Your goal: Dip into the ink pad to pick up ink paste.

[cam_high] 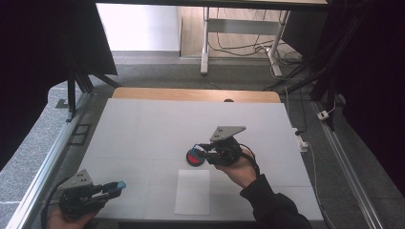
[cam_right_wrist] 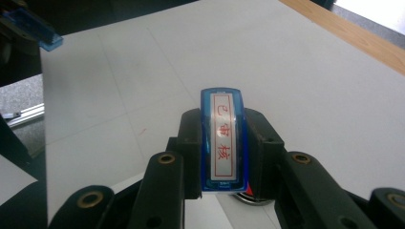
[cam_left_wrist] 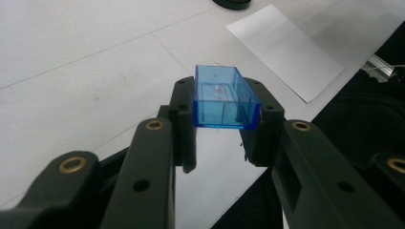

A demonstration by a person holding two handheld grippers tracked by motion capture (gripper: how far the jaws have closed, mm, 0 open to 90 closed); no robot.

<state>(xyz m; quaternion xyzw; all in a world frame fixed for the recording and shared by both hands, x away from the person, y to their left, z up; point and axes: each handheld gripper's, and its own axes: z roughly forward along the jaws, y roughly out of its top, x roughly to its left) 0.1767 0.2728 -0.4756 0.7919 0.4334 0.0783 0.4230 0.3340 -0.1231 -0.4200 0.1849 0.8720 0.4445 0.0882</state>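
A: What are the right tongs [cam_right_wrist: 223, 143] holding?

B: They are clamping a blue stamp [cam_right_wrist: 223, 140] by its two long sides, with the printed face of red characters turned up toward the right gripper view. In the high view the right tongs [cam_high: 202, 149] are hovering at the round ink pad [cam_high: 195, 157] near the middle of the counter [cam_high: 143, 129], though I cannot tell whether the stamp is touching the red of the pad.

A: And the left tongs?

B: The left tongs [cam_left_wrist: 225, 125] are gripping the stamp's blue cap [cam_left_wrist: 224, 102], a clear open-sided box, across its short width. They are sitting at the near left corner of the counter, well apart from the pad; the left tongs [cam_high: 116, 187] are showing there in the high view.

A: How are these pieces going to handle?

B: I am judging both as light, stiff, smooth plastic. The stamp body is looking rigid enough for a firm squeeze on its flat sides, which is where the pads are already sitting, but that glossy shell is probably slippery, so pressing down on the pad or on the sheet of paper [cam_high: 192, 192] could make it slide between the pads. The cap is thin-walled and hollow, so it is likely to flex or crack if pinched hard; holding it lightly near the closed end is looking safest
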